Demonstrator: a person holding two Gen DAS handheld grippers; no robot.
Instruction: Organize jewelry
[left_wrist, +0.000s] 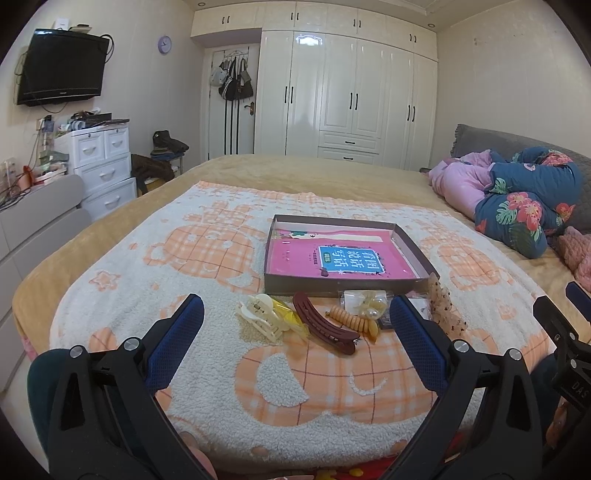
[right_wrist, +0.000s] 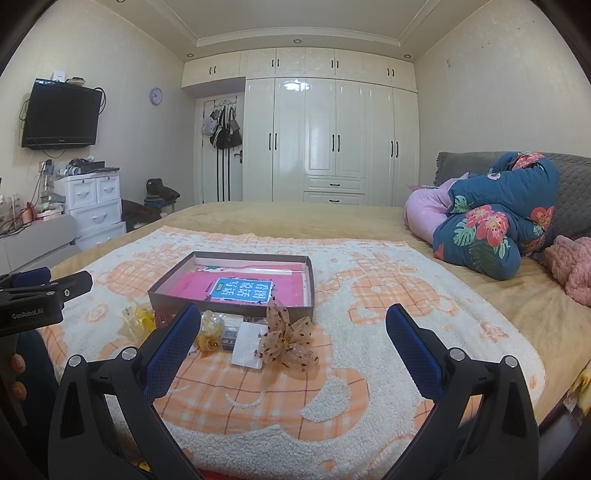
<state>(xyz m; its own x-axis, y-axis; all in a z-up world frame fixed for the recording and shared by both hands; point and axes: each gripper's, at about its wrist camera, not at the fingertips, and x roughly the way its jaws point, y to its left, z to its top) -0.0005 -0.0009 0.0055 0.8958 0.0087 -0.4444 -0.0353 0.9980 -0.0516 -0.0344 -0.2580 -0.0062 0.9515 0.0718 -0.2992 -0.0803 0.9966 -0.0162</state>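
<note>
Left gripper (left_wrist: 297, 308) spread wide, holding nothing, hovering above the blanket (left_wrist: 221, 387); right gripper (right_wrist: 293, 317) likewise spread and empty; hair clips lie in a row just near of the box (left_wrist: 424, 254): cream claw clip (left_wrist: 260, 319) at left, maroon clip (left_wrist: 325, 326) beside it, orange clip (left_wrist: 354, 321), then bow (right_wrist: 291, 341) at right; box holds a pink book (left_wrist: 332, 258).

Fleecy blanket (left_wrist: 332, 387), glossy plastic clip (left_wrist: 325, 325)
</note>
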